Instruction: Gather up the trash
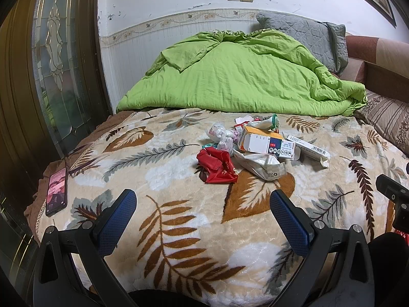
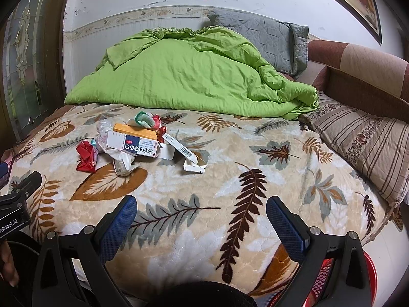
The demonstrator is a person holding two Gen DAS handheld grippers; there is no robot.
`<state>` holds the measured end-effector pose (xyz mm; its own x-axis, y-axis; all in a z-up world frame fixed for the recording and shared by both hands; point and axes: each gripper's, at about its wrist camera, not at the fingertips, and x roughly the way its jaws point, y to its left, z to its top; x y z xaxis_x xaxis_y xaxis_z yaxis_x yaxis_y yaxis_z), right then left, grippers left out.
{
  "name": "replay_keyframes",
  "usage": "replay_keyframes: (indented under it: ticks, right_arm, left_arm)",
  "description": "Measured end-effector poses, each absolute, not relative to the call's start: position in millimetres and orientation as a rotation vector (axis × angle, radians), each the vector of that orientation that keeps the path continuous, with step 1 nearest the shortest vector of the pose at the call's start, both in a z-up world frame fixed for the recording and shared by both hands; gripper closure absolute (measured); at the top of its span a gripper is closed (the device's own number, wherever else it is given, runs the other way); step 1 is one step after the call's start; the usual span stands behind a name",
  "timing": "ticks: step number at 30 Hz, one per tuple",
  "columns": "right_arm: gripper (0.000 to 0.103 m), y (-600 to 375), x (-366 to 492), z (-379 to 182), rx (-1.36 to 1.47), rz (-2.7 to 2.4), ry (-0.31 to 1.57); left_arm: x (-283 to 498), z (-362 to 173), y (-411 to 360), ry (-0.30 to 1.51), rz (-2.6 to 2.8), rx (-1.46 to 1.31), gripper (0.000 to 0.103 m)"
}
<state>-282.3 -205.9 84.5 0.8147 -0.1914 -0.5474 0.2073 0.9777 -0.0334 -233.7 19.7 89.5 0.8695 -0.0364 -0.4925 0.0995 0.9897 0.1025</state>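
**Op:** I've got both grippers low over the near edge of the bed, pointing forward across the blanket (image 1: 184, 230). The left gripper (image 1: 203, 202) has its jaws spread wide, nothing between the blue pads (image 1: 117, 220).

**Spotter:** And the right?

**Op:** The same. The right gripper (image 2: 202, 208) is wide open and empty, level with the left and just beside it; I see the left one's black body at the left edge of my right view, and the right one at the right edge of my left view.

**Spotter:** Where's the trash?

**Op:** One heap mid-blanket, ahead of the left gripper and ahead-left of the right, well apart from both. Nearest me is a red wrapper (image 1: 217, 165), touching a white pouch (image 1: 260, 165). On top lies an orange-and-white box (image 1: 265, 143), with a long white carton (image 1: 308, 149) just to its right, flap open. Behind are crumpled plastic (image 1: 222, 135) and a green-trimmed wrapper (image 1: 265, 122).

**Spotter:** Anything else?

**Op:** A phone (image 1: 56, 195) lies screen-up at the blanket's left edge. A green quilt (image 1: 230, 76) is heaped beyond the trash, with a grey pillow (image 1: 304, 35) behind it. A red basket (image 2: 324, 278) shows under my right gripper, off the bed's edge.
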Motion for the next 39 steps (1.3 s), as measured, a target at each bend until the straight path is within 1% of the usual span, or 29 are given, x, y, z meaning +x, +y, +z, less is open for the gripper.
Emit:
replay_keyframes:
  ticks: [7, 12, 14, 17, 21, 24, 25, 26, 28, 30, 31, 32, 33, 35, 37, 39]
  right_arm:
    - [0.001, -212.0, -280.0, 78.3, 0.059, -0.193, 0.609]
    - [0.009, -218.5, -269.3, 73.6, 0.106, -0.136, 0.67]
    - [0.016, -220.7, -261.7, 70.7, 0.13, -0.09, 0.712]
    - [0.022, -224.1, -252.6, 67.2, 0.164, -0.041, 0.754]
    - [0.024, -226.7, -242.5, 71.1, 0.167, -0.025, 0.755]
    - [0.025, -229.8, -234.1, 76.1, 0.156, -0.024, 0.743]
    - [0.027, -231.3, -231.0, 77.4, 0.154, -0.023, 0.742]
    - [0.029, -233.2, -226.9, 78.7, 0.153, -0.02, 0.742]
    - [0.029, -235.9, -219.2, 80.9, 0.148, -0.015, 0.743]
    - [0.03, -237.7, -209.2, 81.5, 0.134, -0.003, 0.748]
    - [0.032, -237.2, -203.2, 81.2, 0.12, 0.005, 0.751]
    - [0.034, -236.6, -197.2, 80.6, 0.108, 0.009, 0.755]
    - [0.035, -236.4, -191.8, 79.9, 0.102, 0.013, 0.76]
    - [0.036, -237.9, -173.6, 76.1, 0.099, 0.025, 0.78]
    - [0.038, -239.8, -157.4, 72.3, 0.098, 0.025, 0.797]
    - [0.039, -239.1, -140.1, 67.6, 0.08, 0.021, 0.808]
  left_arm:
    - [-221.9, 81.6, 31.9, 0.594, -0.07, 0.053, 0.0]
    - [-201.7, 78.3, 42.9, 0.69, -0.091, -0.02, 0.0]
    - [-189.1, 78.9, 46.5, 0.721, -0.101, -0.055, 0.0]
    - [-162.1, 78.7, 51.6, 0.781, -0.125, -0.129, 0.0]
    - [-120.6, 69.6, 49.6, 0.854, -0.122, -0.206, 0.002]
    - [-90.7, 56.3, 45.8, 0.929, -0.131, -0.276, 0.014]
    - [-82.5, 52.0, 43.8, 0.949, -0.138, -0.296, 0.02]
    - [-75.1, 47.0, 41.5, 0.968, -0.137, -0.305, 0.023]
    - [-63.6, 38.3, 37.4, 0.985, -0.119, -0.312, 0.024]
    - [-57.1, 33.0, 36.9, 0.988, -0.122, -0.328, 0.028]
    - [-54.3, 30.9, 34.7, 0.989, -0.124, -0.324, 0.032]
    - [-51.2, 29.3, 33.5, 0.989, -0.121, -0.313, 0.038]
    - [-48.1, 27.0, 33.0, 0.992, -0.125, -0.306, 0.042]
    - [-42.8, 22.4, 32.7, 1.004, -0.144, -0.321, 0.057]
    - [-41.0, 21.9, 34.5, 0.998, -0.151, -0.326, 0.064]
    - [-41.6, 24.2, 34.7, 0.983, -0.153, -0.311, 0.068]
